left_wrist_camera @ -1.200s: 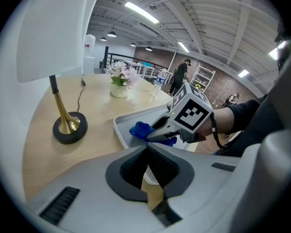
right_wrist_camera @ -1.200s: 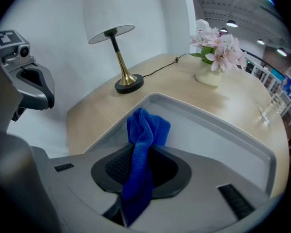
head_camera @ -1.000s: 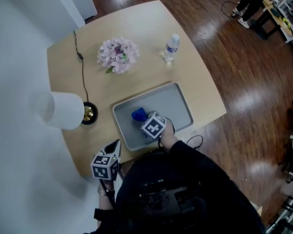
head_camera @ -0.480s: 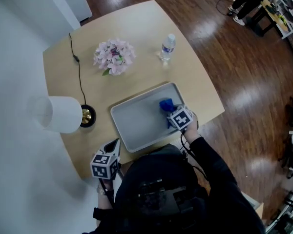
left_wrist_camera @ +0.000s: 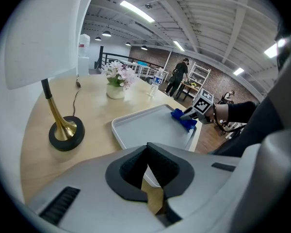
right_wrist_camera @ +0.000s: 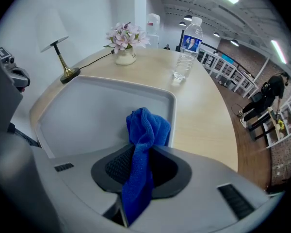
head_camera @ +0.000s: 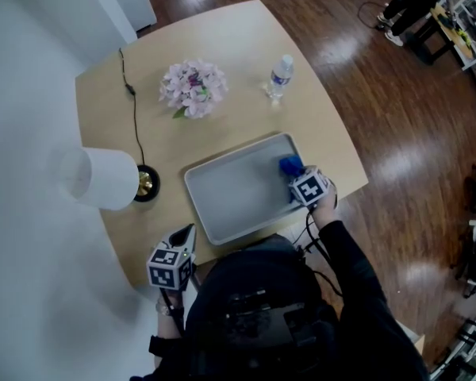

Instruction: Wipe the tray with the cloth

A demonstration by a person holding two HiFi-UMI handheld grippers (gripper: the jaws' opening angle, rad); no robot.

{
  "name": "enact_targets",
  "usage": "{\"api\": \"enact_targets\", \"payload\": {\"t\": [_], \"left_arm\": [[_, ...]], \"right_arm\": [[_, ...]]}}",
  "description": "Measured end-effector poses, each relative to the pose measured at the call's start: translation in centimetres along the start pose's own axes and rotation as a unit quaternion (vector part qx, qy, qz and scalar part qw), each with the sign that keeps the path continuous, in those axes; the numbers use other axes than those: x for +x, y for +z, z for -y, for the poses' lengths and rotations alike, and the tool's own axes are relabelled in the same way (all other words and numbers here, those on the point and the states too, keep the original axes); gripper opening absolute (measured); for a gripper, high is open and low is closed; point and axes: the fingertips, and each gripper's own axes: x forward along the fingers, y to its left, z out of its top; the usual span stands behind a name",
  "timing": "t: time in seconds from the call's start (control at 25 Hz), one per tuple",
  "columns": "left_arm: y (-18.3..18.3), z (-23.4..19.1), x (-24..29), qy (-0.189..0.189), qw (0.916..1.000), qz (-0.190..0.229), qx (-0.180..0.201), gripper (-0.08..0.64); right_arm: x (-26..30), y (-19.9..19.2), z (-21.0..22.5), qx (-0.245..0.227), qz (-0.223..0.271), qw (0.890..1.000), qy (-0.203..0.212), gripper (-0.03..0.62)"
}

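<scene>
A grey tray (head_camera: 230,193) lies on the wooden table near its front edge. At the tray's right end my right gripper (head_camera: 295,179) points steeply down, shut on a blue cloth (head_camera: 289,166) that bunches against the tray floor by the right rim. In the right gripper view the cloth (right_wrist_camera: 145,130) runs up between the jaws, with the tray (right_wrist_camera: 87,110) spreading to the left. My left gripper (head_camera: 188,235) hangs off the table's front left corner, jaws together and empty. Its own view shows the tray (left_wrist_camera: 140,130) and the cloth (left_wrist_camera: 183,121) ahead.
A white-shaded lamp (head_camera: 103,179) on a brass base stands left of the tray, its cord (head_camera: 135,109) running to the back. A pot of pink flowers (head_camera: 193,88) and a water bottle (head_camera: 279,76) stand behind. Wood floor lies right of the table edge.
My right gripper has swept the blue cloth across the tray from its left-middle to the right end. The left gripper has stayed where it was.
</scene>
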Motion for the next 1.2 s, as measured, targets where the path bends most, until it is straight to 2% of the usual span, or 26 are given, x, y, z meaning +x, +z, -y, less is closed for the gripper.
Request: {"api": "enact_targets", "payload": {"t": [0.16, 0.32, 0.44, 0.6, 0.76, 1.04, 1.2], "left_arm": [[-0.2, 0.2, -0.1, -0.001, 1.0, 0.004, -0.001, 0.0], [-0.4, 0.4, -0.1, -0.004, 0.9999, 0.009, -0.003, 0.0], [-0.7, 0.5, -0.2, -0.002, 0.9999, 0.008, -0.007, 0.002], [-1.3, 0.6, -0.4, -0.001, 0.9999, 0.01, -0.008, 0.0], [-2.0, 0.8, -0.9, 0.003, 0.9999, 0.013, -0.01, 0.001], [-4.5, 0.9, -2.8, 0.015, 0.9993, 0.019, -0.027, 0.002], [-5.7, 1.0, -4.0, 0.018, 0.9991, 0.023, -0.03, 0.0]], "right_arm": [[-0.3, 0.1, -0.4, 0.016, 0.002, 1.0, 0.01, 0.092], [-2.2, 1.8, -3.5, 0.032, 0.041, 0.998, 0.047, 0.092], [-3.1, 2.8, -7.0, 0.018, 0.059, 0.996, 0.069, 0.092], [-3.7, 4.3, -13.7, 0.0, 0.069, 0.989, 0.132, 0.092], [-3.7, 5.6, -20.6, -0.039, 0.067, 0.979, 0.188, 0.092], [-3.0, 8.1, -29.2, -0.071, 0.08, 0.967, 0.232, 0.094], [-1.0, 5.9, -32.0, -0.087, 0.043, 0.966, 0.238, 0.094]]}}
